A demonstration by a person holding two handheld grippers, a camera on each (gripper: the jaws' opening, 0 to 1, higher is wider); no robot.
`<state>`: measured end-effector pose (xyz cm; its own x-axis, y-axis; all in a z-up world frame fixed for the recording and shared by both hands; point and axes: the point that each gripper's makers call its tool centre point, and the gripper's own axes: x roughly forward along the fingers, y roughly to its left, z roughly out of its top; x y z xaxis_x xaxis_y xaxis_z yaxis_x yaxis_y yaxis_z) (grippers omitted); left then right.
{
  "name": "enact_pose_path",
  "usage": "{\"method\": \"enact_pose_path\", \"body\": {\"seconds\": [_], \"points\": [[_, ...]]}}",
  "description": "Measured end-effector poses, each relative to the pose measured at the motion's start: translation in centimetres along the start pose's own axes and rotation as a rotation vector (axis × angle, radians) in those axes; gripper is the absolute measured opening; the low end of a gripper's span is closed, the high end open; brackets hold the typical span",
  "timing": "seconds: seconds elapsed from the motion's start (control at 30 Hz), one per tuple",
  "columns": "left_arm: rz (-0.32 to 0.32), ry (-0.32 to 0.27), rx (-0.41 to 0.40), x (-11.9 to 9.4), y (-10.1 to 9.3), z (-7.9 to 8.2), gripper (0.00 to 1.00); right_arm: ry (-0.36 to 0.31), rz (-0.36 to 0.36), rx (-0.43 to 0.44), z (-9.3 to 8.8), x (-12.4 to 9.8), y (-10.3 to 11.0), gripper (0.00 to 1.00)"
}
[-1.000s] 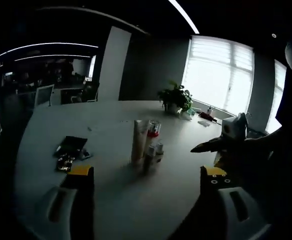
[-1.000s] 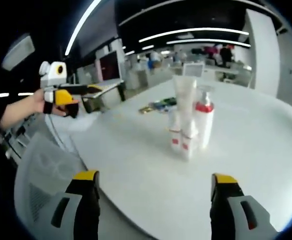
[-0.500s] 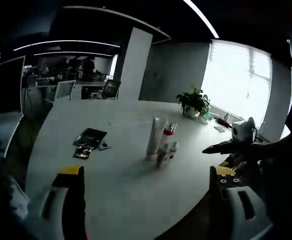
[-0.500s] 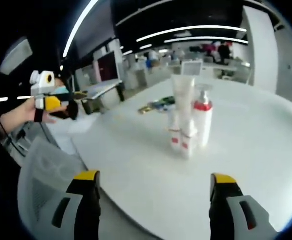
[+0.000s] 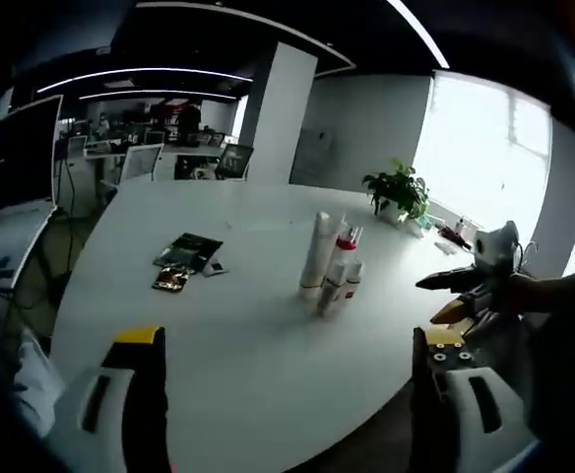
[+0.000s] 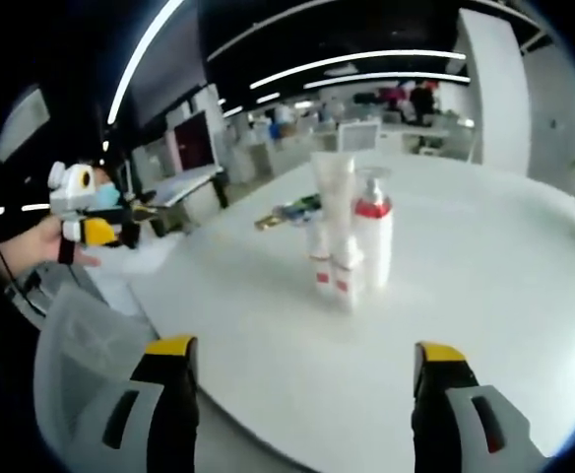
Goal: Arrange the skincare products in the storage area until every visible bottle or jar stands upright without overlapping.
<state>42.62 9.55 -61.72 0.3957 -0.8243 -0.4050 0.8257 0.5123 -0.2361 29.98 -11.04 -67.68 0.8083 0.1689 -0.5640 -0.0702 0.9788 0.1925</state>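
Observation:
Several skincare products stand upright in a tight cluster on the white table (image 6: 465,286): a tall white tube (image 6: 333,197), a white pump bottle with a red collar (image 6: 372,241) and two small white bottles with red bands (image 6: 335,276). The left gripper view has the same cluster mid-table, with the tube (image 5: 318,254) and pump bottle (image 5: 345,258). My left gripper (image 5: 289,345) is open, well back from the cluster, over the table's near edge. My right gripper (image 6: 305,357) is open too, short of the bottles. Each gripper also appears in the other's view, held by a hand: right gripper (image 5: 462,283), left gripper (image 6: 98,209).
A dark booklet (image 5: 187,252) and small items lie on the table left of the cluster. A potted plant (image 5: 398,190) stands at the far edge by the window. A mesh office chair (image 6: 86,355) is at the table's near side. Desks and chairs fill the background.
Both views have pulled back from the table, so the cluster looks smaller and farther in the left gripper view. The bottles have not moved. Both grippers stay open.

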Motion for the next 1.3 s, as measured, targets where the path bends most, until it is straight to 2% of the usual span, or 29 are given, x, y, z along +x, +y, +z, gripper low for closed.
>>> {"method": "enact_pose_path", "body": {"seconds": [0.27, 0.43, 0.57, 0.73, 1.07, 1.2, 1.3], "points": [[-0.026, 0.012, -0.016, 0.9, -0.5, -0.4, 0.99, 0.02, -0.003, -0.024, -0.3, 0.4, 0.1, 0.93], [-0.036, 0.006, -0.014, 1.2, -0.2, 0.2, 0.98, 0.031, -0.001, -0.012, -0.5, 0.4, 0.0, 0.92], [-0.026, 0.022, 0.027, 1.9, 0.6, 0.7, 0.91, 0.032, -0.008, -0.005, -0.5, 0.4, -0.2, 0.92], [-0.036, 0.007, 0.014, 2.9, 1.1, 1.8, 0.84, 0.033, -0.014, 0.002, -0.5, 0.4, -0.3, 0.91], [-0.032, 0.092, 0.048, 6.4, 2.6, 1.2, 0.75, 0.042, -0.05, -0.009, -0.7, 0.3, -1.0, 0.91], [-0.013, 0.115, 0.107, 7.8, 3.5, 1.5, 0.68, 0.045, -0.055, 0.002, -0.8, 0.4, -1.2, 0.91], [-0.015, 0.133, 0.123, 9.0, 4.1, 1.6, 0.67, 0.056, -0.062, 0.007, -1.0, 0.5, -1.4, 0.91]]}}
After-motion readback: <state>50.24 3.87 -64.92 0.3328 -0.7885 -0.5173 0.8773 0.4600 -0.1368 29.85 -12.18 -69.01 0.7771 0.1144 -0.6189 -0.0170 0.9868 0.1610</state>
